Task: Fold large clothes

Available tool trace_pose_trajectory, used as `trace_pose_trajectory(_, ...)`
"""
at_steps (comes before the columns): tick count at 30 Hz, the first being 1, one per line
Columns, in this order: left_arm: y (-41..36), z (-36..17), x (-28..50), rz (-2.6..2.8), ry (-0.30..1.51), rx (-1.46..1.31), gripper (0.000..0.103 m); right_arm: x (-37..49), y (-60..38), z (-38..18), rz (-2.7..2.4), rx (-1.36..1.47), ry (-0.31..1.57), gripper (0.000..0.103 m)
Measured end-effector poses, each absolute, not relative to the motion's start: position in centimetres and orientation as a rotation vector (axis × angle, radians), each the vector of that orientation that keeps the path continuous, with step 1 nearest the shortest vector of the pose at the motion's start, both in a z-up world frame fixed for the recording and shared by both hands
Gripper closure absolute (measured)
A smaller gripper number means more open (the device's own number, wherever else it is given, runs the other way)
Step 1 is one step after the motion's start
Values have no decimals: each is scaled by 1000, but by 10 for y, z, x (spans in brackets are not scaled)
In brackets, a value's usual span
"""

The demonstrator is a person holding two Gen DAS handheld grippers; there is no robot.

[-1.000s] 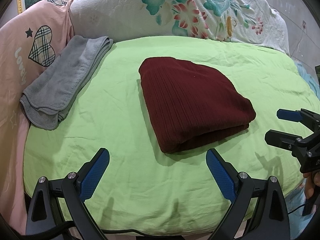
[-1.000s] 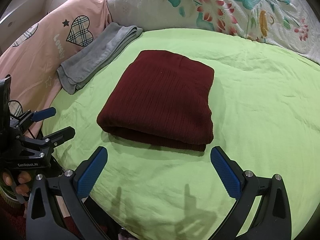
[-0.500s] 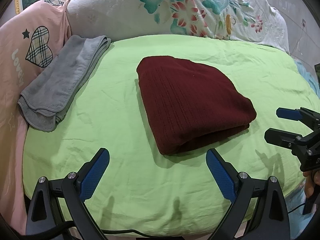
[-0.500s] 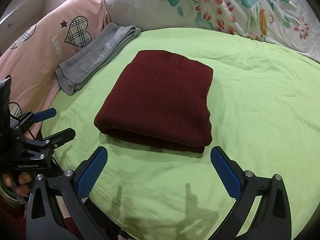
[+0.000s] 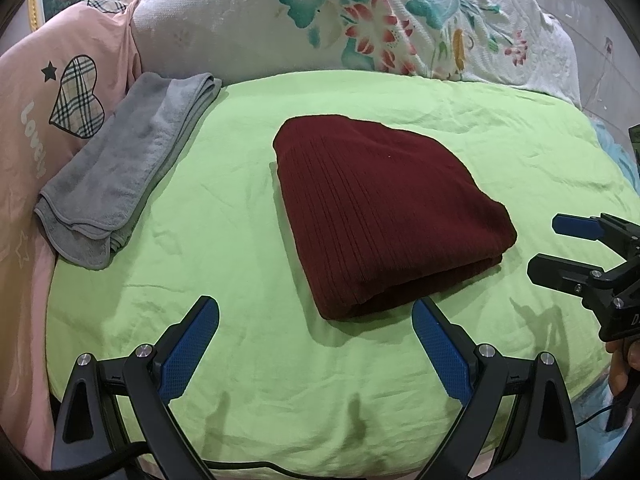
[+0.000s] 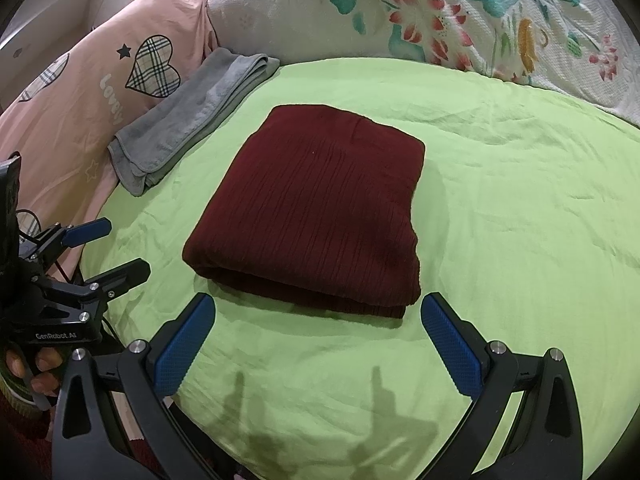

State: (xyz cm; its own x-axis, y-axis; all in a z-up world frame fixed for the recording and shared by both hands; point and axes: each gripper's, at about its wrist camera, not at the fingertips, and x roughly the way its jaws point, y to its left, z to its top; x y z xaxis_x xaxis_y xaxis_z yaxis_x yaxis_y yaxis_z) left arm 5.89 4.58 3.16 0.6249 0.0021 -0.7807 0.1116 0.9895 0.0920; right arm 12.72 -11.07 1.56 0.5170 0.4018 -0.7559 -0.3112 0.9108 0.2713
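Note:
A dark red ribbed garment (image 5: pixel 380 212) lies folded into a neat thick rectangle in the middle of the green sheet (image 5: pixel 240 216); it also shows in the right wrist view (image 6: pixel 316 208). My left gripper (image 5: pixel 316 320) is open and empty, held just short of the garment's near edge. My right gripper (image 6: pixel 318 320) is open and empty, also just short of the near edge. Each gripper shows in the other's view: the right one (image 5: pixel 560 244) at the right edge, the left one (image 6: pixel 116 248) at the left edge.
A folded grey towel (image 5: pixel 124 172) lies at the sheet's left edge, beside a pink cover with a plaid heart (image 5: pixel 76 100). A white floral pillow (image 5: pixel 360 20) runs along the back. The bed's front edge is just below the grippers.
Both views have shifted very slightly; the garment sits marginally lower and nearer in them. The grippers stay open and nothing on the bed has moved.

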Motion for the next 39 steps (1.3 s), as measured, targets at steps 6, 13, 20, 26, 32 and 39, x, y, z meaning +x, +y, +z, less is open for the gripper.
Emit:
trace_pose_trajectory(6, 44, 34, 58, -59, 885, 140, 5, 132, -111, 16, 429, 107, 933, 1)
trace_pose_trajectory(13, 44, 34, 61, -54, 883, 140, 5, 132, -111, 16, 428, 107, 932, 1)
trace_pose_trajectory(20, 43, 34, 61, -54, 883, 140, 5, 134, -111, 16, 429, 110, 932, 1)
trace_pose_trajectory(26, 42, 35, 63, -55, 883, 142, 5, 136, -111, 16, 427, 109, 933, 1)
trace_pose_trajectory(32, 41, 35, 63, -56, 882, 142, 5, 137, -111, 16, 429, 109, 933, 1)
trace_pose_trajectory(39, 43, 34, 66, -50, 886, 134, 5, 142, -111, 15, 427, 117, 937, 1)
